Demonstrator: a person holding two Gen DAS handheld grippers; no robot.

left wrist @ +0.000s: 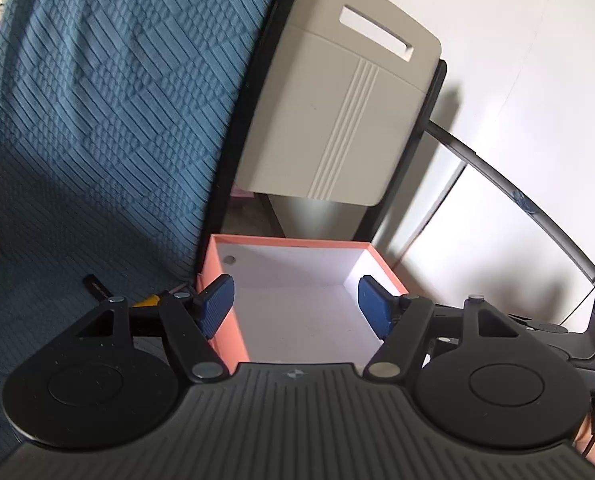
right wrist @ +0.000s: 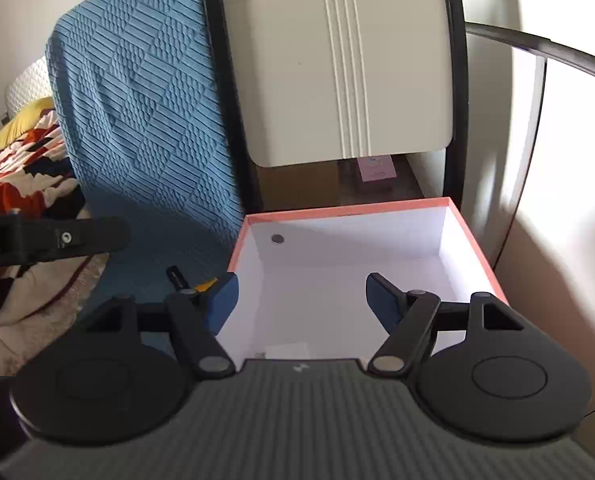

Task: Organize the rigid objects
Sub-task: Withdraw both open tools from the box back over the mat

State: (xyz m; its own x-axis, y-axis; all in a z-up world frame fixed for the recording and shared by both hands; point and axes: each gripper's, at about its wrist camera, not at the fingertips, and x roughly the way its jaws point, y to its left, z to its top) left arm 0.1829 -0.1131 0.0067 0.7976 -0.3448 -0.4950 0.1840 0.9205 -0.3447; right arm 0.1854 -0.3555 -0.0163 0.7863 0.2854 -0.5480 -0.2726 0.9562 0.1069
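Both views show an empty grip. The left gripper (left wrist: 295, 304) fills the lower frame of its view with its jaws wide apart, level, hanging over the near end of the box (left wrist: 221, 328). The right gripper (right wrist: 301, 300) does the same in its own view, jaws spread and empty, tipped slightly down into the box (right wrist: 477, 248).

The box sits at lower centre of both frames, open-topped, salmon outside and white inside, with only a small round mark on its far inner wall. It looks like light, stiff cardboard: easy to lift, but thin walls could buckle under a hard pinch. A side wall near a corner seems the best hold.

Left of the box, small dark and yellow items (left wrist: 145, 300) lie on the blue cover (left wrist: 97, 120); what they are I cannot tell. Beyond stands a beige chair back (right wrist: 345, 68).
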